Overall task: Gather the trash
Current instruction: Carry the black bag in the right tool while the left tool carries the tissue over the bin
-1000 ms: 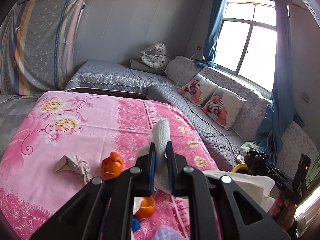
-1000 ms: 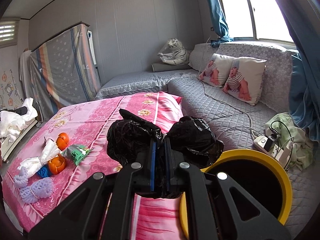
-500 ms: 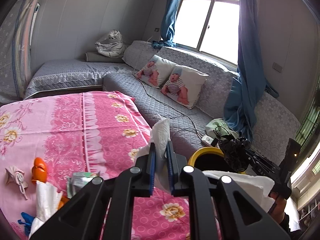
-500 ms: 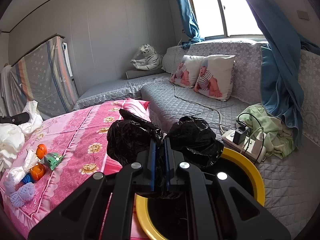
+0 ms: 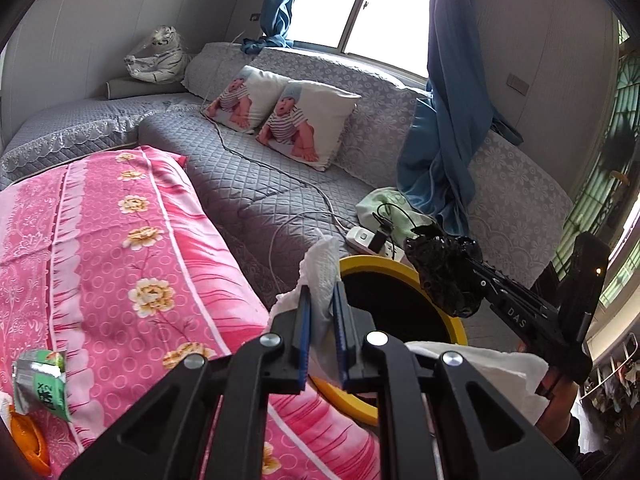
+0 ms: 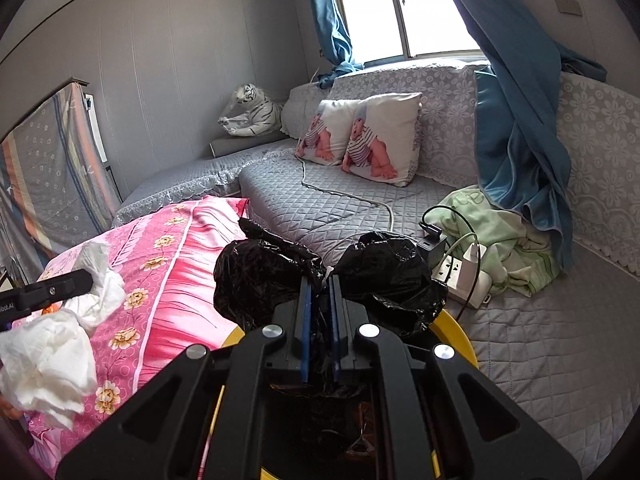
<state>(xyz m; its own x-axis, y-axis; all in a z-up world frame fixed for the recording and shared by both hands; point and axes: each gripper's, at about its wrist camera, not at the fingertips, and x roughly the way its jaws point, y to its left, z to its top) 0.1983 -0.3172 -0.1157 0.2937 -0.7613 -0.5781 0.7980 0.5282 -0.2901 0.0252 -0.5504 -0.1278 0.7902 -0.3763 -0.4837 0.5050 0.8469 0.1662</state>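
Tissue [image 5: 320, 268], white and crumpled, is what I have pinched in my left gripper [image 5: 321, 334]; its blue-lined fingers are nearly together on it. From the left wrist camera the wad sticks up just at the near-left rim of the yellow bin [image 5: 448, 312], which stands between the pink flowered surface [image 5: 120, 240] on the left and the grey quilted sofa [image 5: 248, 184] beyond. At the near-left edge of the pink cloth I see a green wrapper [image 5: 40, 384] and, beside it, something orange [image 5: 28, 440], cut off by the frame so I can't say what it is. On the right, my other tool reaches over the bin with a black plastic bag [image 5: 448, 276] at its tip.

Through the right wrist camera, my right gripper [image 6: 319, 324] is closed tight on that black bag [image 6: 264, 272], which bulges out on both sides of the fingers directly above the bin's dark opening; only slivers of yellow rim [image 6: 460, 336] show. At the left edge the tissue [image 6: 52, 364] hangs from the other tool. A white power strip [image 6: 468, 284] lies on the sofa just past the bin.
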